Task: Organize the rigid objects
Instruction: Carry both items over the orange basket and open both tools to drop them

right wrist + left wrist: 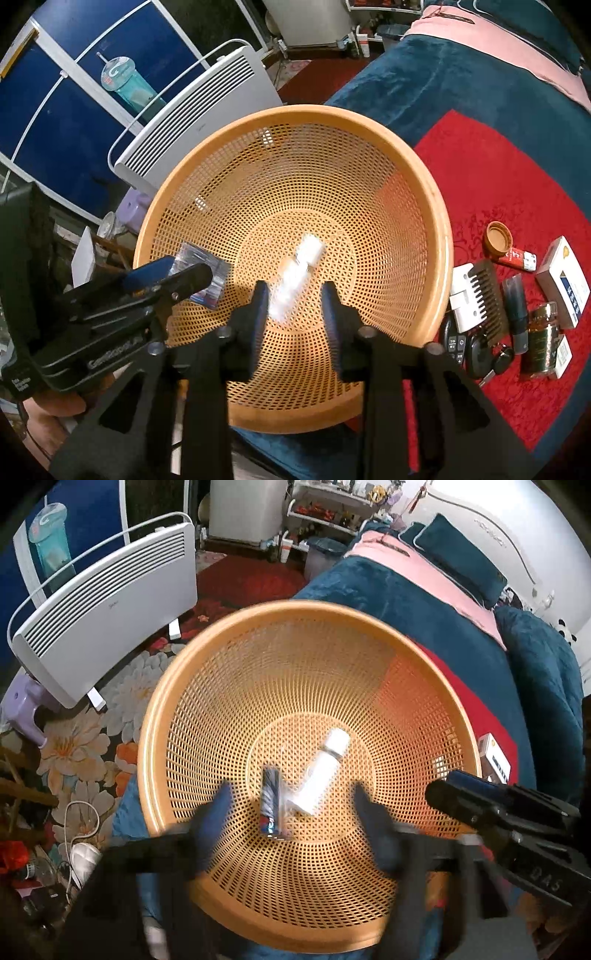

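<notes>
Left wrist: basket (166, 716), tube (325, 771), can (271, 797) inside

Orange mesh basket (177, 709) — white bottle (325, 771), dark can (271, 799) inside (blurred)

White panel heater (107, 616) on floral rug (85, 738); teal bedspread (399, 602), pink blanket (424, 568); blue cabinet doors (66, 122) behind.

White bottle (297, 273) and dark can (272, 805) in basket (207, 657), both motion-blurred, labels unreadable; can half hidden behind left gripper (192, 278) in right view; basket's near rim covered by gripper bodies.
</notes>
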The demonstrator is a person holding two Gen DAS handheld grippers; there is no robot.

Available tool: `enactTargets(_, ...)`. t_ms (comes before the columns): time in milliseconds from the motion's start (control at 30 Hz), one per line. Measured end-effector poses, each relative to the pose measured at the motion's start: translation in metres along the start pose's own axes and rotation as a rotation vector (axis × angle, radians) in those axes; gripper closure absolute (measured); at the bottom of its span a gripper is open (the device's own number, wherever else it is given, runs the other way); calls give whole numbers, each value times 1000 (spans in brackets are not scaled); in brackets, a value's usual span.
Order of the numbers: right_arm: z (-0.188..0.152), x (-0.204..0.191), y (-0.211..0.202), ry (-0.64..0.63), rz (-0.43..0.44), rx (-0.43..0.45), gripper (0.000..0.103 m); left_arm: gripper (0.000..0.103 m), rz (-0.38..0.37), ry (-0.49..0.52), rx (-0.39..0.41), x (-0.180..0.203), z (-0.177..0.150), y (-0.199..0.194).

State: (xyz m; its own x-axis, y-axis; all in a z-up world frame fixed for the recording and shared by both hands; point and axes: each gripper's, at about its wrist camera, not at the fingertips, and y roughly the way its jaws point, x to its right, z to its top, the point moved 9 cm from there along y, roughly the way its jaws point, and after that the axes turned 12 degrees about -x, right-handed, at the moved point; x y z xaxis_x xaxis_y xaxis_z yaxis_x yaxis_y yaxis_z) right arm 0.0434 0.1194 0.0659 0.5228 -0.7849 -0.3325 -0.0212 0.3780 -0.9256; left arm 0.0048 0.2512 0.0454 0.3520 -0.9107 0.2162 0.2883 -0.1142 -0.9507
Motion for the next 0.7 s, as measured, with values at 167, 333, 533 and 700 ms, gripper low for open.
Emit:
enactTargets(167, -2, 9, -12, 33, 7, 46, 11, 1, 24, -25, 41, -3, 3, -15)
enactTargets(333, -5, 16, -21, 39, -18, 56, 0, 1, 68, -14, 32, -1, 1, -19)
enactTargets(533, -11, 22, -26, 26, -65, 44, 0, 1, 81, -10, 13, 3, -5, -19)
enactTargets(700, -14, 29, -31, 40, -73, 50, 0, 1, 107, -13, 4, 5, -10, -19)
